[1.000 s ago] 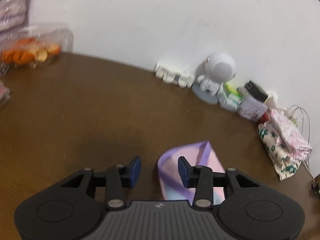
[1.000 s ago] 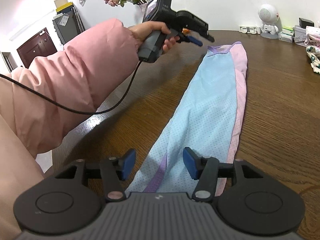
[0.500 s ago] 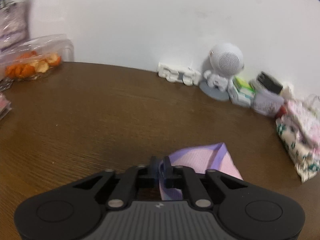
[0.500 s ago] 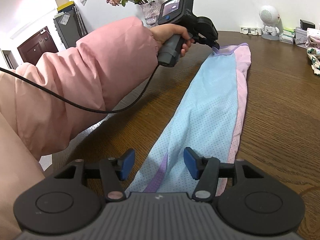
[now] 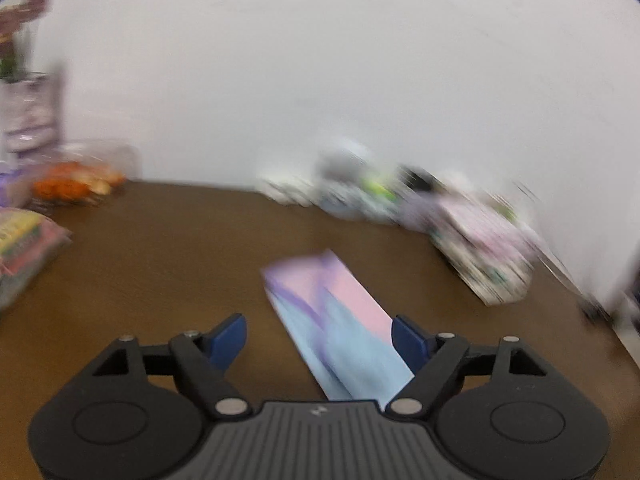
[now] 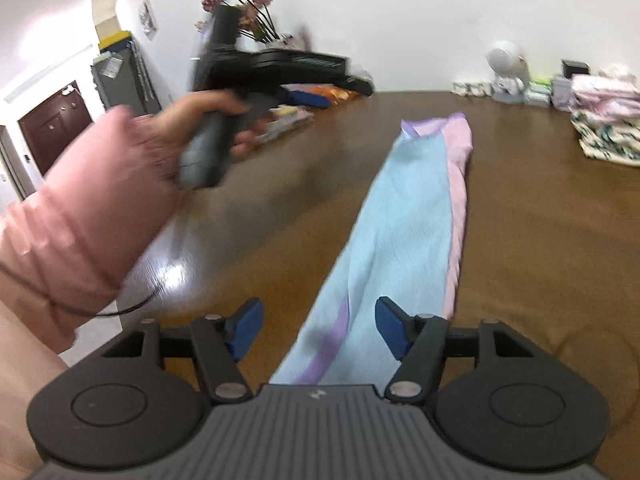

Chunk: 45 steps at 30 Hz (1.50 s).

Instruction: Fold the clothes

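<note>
Now the garment (image 6: 416,216) lies flat on the worktop (image 6: 540,220) as a long narrow strip, blue with a pink band along its right edge, running from under the right gripper (image 6: 318,330) toward the far wall. Both grippers have their fingers spread wide and hold nothing. The right one hovers over the near end; the left gripper (image 5: 318,338) is lifted above the far end, and its view is smeared by motion.

My reading is that the next fold is end to end. To do it well, each gripper should pinch through all layers at a corner of the same end, so the stacked cloth cannot slide apart, then carry that end low and level over the strip and lay it edge to edge. A grip on the top layer alone would likely pull the earlier fold open.

Half a second ago the left gripper was clamped on the purple collar edge at the far end. It has since let go, opened fully and drawn up and back; the right one has barely moved.
</note>
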{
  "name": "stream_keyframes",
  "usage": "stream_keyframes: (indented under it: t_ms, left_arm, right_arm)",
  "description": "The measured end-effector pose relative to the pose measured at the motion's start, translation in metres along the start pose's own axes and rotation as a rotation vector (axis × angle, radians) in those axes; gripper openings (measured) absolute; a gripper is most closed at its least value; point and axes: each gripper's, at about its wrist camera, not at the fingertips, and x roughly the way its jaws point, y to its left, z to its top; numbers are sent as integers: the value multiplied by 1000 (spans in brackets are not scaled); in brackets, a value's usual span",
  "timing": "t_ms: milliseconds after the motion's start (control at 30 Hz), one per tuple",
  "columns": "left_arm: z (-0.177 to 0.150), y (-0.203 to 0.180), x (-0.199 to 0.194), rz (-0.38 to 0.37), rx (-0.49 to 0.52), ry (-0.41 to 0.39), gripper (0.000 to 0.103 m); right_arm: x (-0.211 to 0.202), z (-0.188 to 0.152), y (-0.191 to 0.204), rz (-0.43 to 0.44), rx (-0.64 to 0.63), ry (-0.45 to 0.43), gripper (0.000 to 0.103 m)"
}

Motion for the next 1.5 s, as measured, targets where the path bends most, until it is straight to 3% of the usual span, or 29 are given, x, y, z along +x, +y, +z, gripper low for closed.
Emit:
stream_keyframes:
  t_ms: [67,133,200,267,333,433,567,600,667,733,800,900,1000,1133,1300,1500]
  left_arm:
    - [-25,-22,-15,-90,38,46,63]
    - [-46,-42,-24,-193,58,84,41]
    - [-65,-61,-30,-290,80,117,26]
    - [-81,-82,-31,-324,155,140,21]
    - [-95,-99,-32,-313,231,165,13]
    - [-115,-109,-33,-208,330,194,11]
    - [-132,-102,-34,-177,325,167,12]
    - [-134,-100,-36,-176,307,156,14]
    - [-133,-98,-43,-189,243,140,39]
    - [-132,-97,-59,-196,180,88,78]
    - [-133,-99,-84,-169,149,8,90]
    - [-145,-109,-121,-66,117,-120,101]
    - [-164,-123,-155,49,96,-211,103]
    - [-197,-141,-185,159,64,-211,103]
    - [-228,-148,-203,161,-14,-159,103]
    - [-245,-151,-224,161,-32,-162,103]
  right_arm:
    - [-7,-9,4,-27,8,5,60]
    - [-13,-18,8,-49,9,7,53]
    - [-17,-25,13,-65,5,11,42]
    - [-11,-29,18,-70,0,38,32]
    - [-3,-33,25,-67,-13,60,29]
    - [2,-38,37,-71,-52,64,29]
    - [-1,-42,44,-62,-60,63,31]
    - [-3,-43,45,-60,-55,59,35]
    - [-11,-42,45,-46,-23,37,39]
    - [-26,-43,44,-51,-11,-3,49]
    - [-44,-46,44,-65,-5,-53,73]
    - [-69,-52,37,-66,25,-113,97]
    - [-92,-61,33,-66,49,-160,103]
    - [-107,-71,32,-106,77,-175,103]
    - [-114,-83,32,-175,119,-163,103]
    - [-117,-99,46,-209,120,-151,103]
